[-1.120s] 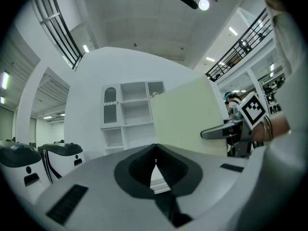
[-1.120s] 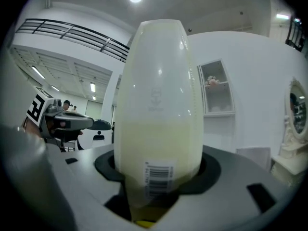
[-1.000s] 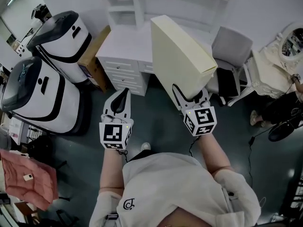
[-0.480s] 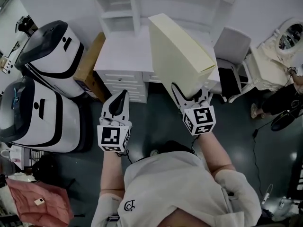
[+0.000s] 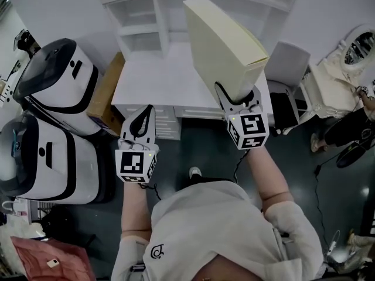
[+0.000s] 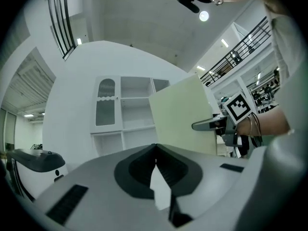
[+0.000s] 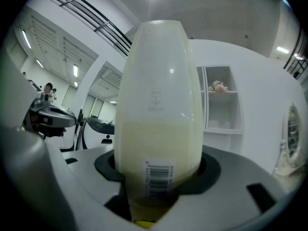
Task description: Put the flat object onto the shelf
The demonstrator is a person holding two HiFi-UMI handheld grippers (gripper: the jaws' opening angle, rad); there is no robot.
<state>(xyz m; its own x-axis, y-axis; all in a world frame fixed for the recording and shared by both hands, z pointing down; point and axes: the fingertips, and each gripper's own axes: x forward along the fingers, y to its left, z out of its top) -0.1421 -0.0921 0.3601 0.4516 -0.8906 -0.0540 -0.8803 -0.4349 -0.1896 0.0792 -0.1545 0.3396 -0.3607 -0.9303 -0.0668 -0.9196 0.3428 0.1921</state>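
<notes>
Above the white worktop (image 5: 158, 78), the flat object (image 5: 225, 54), a pale cream slab-like box, stood tilted up and away from the person, its far end in front of the white shelf (image 5: 137, 16) unit at the back of the worktop. It touched neither. The right tongs (image 5: 237, 95) were clamped on its near, narrow end, and nothing else carried it. The left tongs (image 5: 145, 113) hung low over the worktop's front edge, jaws pressed together with nothing between them.

The main risk, as I judged it, lay in that one-ended hold: most of the box reached out beyond the jaws, so a quick swing could make it pivot or slide in the grip. Its far corner could also knock a shelf upright or board on the way into a compartment, and such a knock might lever it loose. The left tongs gave it no support.

A white barcode sticker (image 7: 159, 177) sat on the box's edge just above the right jaws; its digits were too small to read. Higher up was a faint stamped mark, also unreadable. Each marker cube carried only black-and-white square patterns.
</notes>
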